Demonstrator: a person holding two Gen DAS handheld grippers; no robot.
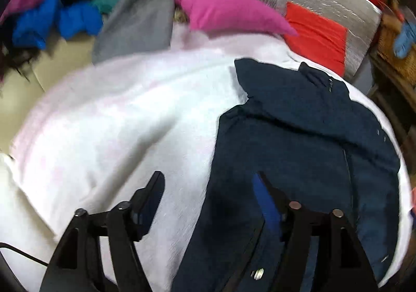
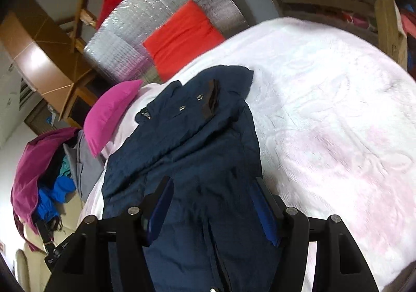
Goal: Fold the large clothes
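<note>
One broad bed covered by a fleecy white blanket (image 2: 325,115) with faint pink patterning fills both our views, and beyond its far edge we see a silver quilted foil mat (image 2: 161,19) carrying a folded orange-red cloth (image 2: 182,37). On the blanket lies the navy jacket (image 2: 197,151), smooth woven fabric with metal snaps near its collar, spread lengthwise toward us. A magenta pillow (image 1: 228,10) rests at the bed's far edge. Our left wrist view alone shows a grey garment (image 1: 135,24) and blue clothes (image 1: 57,19) heaped beside that pillow, though blurred; our right wrist view alone shows brown wooden furniture (image 2: 44,50). Our left gripper (image 1: 208,188) hangs jaws spread at the jacket's edge, one finger over blanket, one over navy. Our right gripper (image 2: 213,193) hangs jaws spread above the jacket, gripping nothing.
</note>
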